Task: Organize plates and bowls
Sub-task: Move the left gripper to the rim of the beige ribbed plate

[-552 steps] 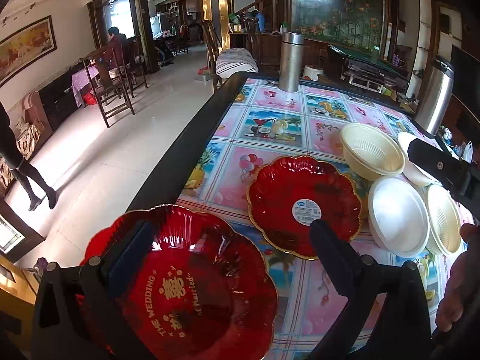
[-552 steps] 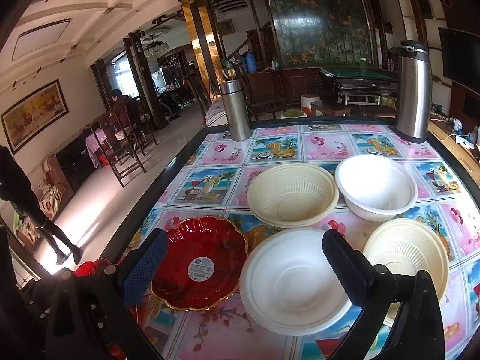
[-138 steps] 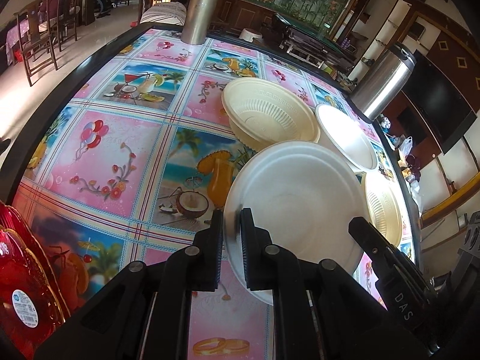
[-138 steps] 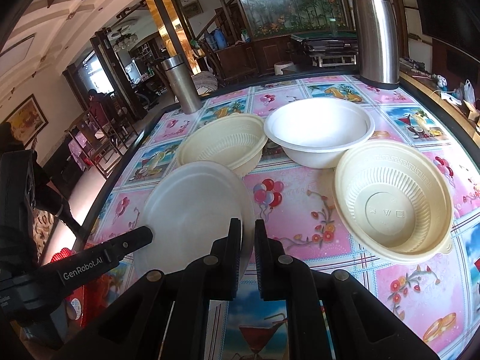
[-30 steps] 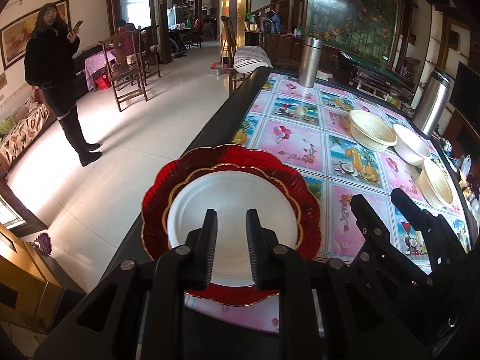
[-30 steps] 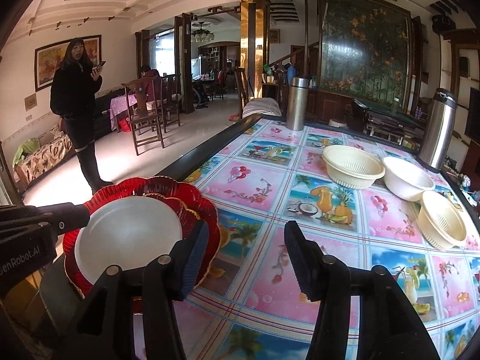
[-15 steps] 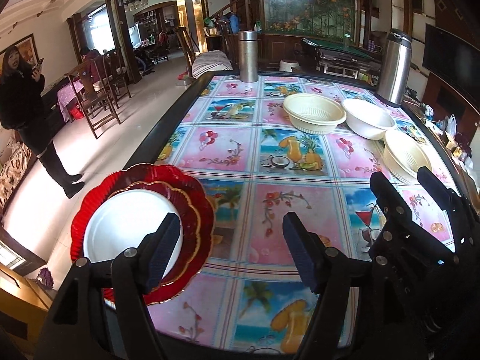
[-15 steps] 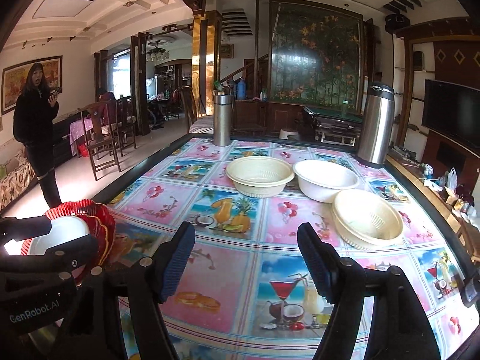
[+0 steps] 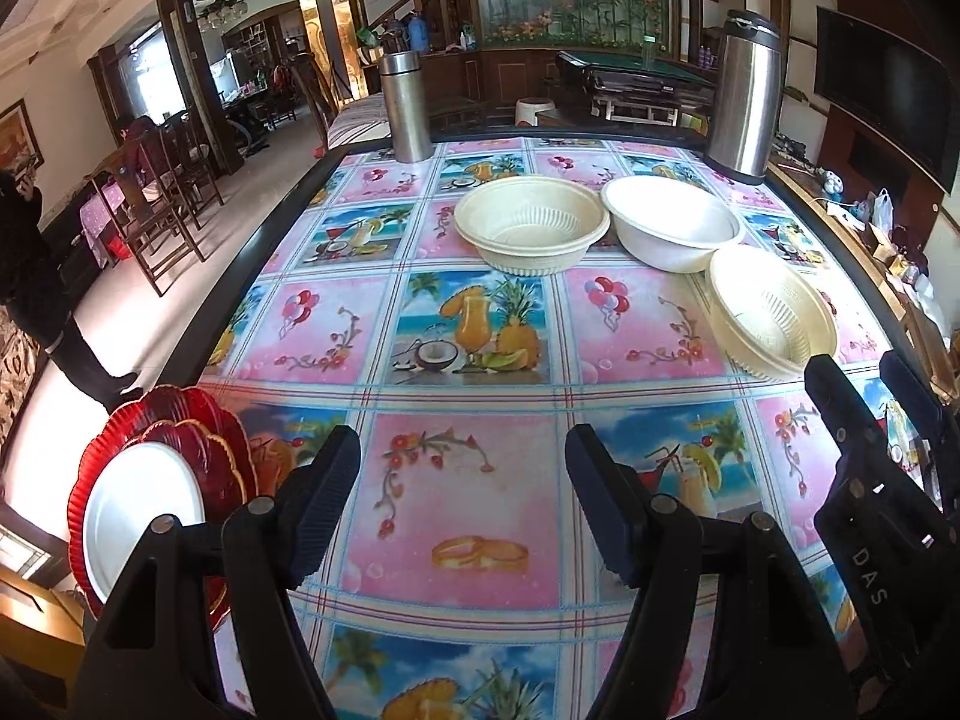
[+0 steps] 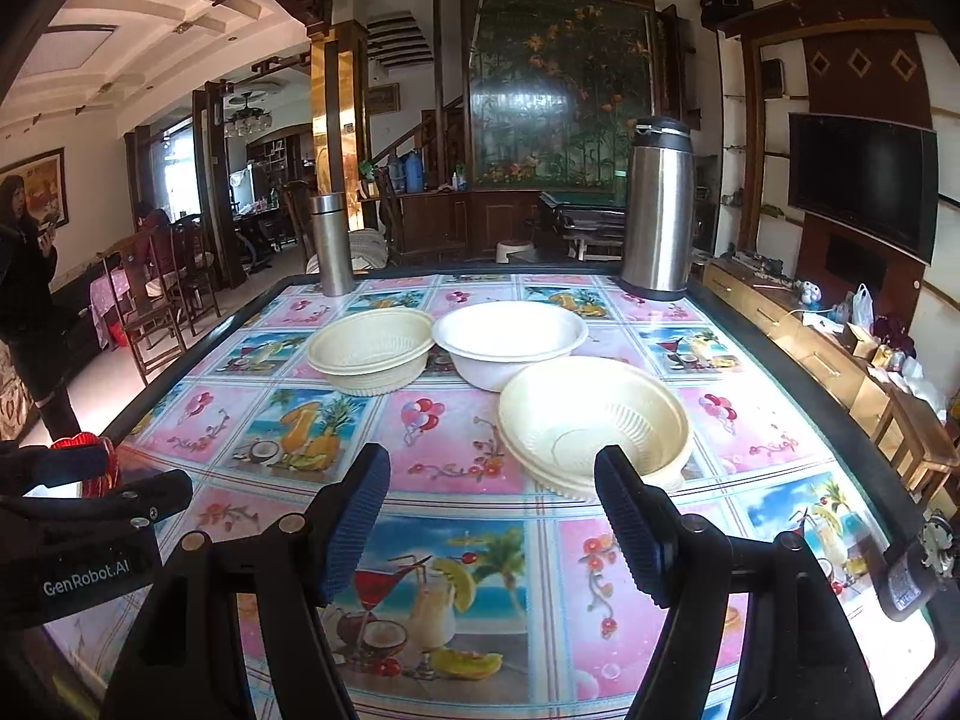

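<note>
A white plate [image 9: 141, 510] lies on a stack of red scalloped plates [image 9: 198, 438] at the table's near left corner. Three bowls stand mid-table: a cream ribbed bowl [image 9: 531, 225] at the back left, a white bowl [image 9: 672, 222] beside it, and a second cream bowl [image 9: 771, 312] nearer on the right. They also show in the right wrist view as the cream bowl [image 10: 372, 348], the white bowl [image 10: 510, 339] and the near cream bowl [image 10: 594, 420]. My left gripper [image 9: 462, 486] is open and empty above the near table. My right gripper [image 10: 492, 504] is open and empty, just short of the near cream bowl.
A slim steel flask [image 9: 405, 105] and a large steel thermos [image 9: 744, 93] stand at the table's far edge. The table [image 9: 462, 498] has a colourful patterned cloth and a dark rim. Chairs and a standing person [image 10: 27, 276] are off to the left.
Both grippers have swung right from the plate stack toward the bowls and opened; the white plate was let go and stays on the red plates.
</note>
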Motion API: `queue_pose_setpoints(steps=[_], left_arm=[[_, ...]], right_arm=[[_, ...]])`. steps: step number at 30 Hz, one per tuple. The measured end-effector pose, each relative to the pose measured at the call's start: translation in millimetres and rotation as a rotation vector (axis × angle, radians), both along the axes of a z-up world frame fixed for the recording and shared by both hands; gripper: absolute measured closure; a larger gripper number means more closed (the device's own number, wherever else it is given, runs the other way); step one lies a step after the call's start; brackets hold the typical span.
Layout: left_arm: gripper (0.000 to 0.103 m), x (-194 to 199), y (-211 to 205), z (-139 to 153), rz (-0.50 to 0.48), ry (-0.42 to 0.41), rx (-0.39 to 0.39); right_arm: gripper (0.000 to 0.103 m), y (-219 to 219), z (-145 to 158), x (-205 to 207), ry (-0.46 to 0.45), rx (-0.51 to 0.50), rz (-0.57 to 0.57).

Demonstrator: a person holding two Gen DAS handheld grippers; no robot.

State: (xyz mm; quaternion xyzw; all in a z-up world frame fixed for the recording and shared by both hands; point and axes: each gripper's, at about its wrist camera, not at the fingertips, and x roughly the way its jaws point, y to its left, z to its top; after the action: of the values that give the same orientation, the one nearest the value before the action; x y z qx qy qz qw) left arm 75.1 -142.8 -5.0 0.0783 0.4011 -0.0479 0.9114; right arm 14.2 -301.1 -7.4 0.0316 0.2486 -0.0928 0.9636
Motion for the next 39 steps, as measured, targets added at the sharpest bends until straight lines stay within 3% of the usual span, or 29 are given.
queue_pose_setpoints(steps=[16, 25, 31, 39], left_arm=[[0.032, 47.2, -70.9, 9.2, -0.097, -0.025, -0.006], [0.032, 72.3, -98.8, 0.7, -0.122, -0.003, -0.029], [0.032, 87.9, -110.1, -1.2, -0.126, 0.008, -0.071], [0.032, 97.9, -116.3, -11.2, -0.12, 0.023, -0.083]], right_arm=[[0.029, -100.6, 16.7, 29.2, -0.038, 0.0, -0.158], [0.029, -163.1, 4.5, 48.2, 0.012, 0.138, -0.241], [0.029, -167.9, 1.5, 61.4, 0.037, 0.097, -0.265], [0.029, -176.5, -10.3, 61.3, 0.051, 0.13, -0.27]])
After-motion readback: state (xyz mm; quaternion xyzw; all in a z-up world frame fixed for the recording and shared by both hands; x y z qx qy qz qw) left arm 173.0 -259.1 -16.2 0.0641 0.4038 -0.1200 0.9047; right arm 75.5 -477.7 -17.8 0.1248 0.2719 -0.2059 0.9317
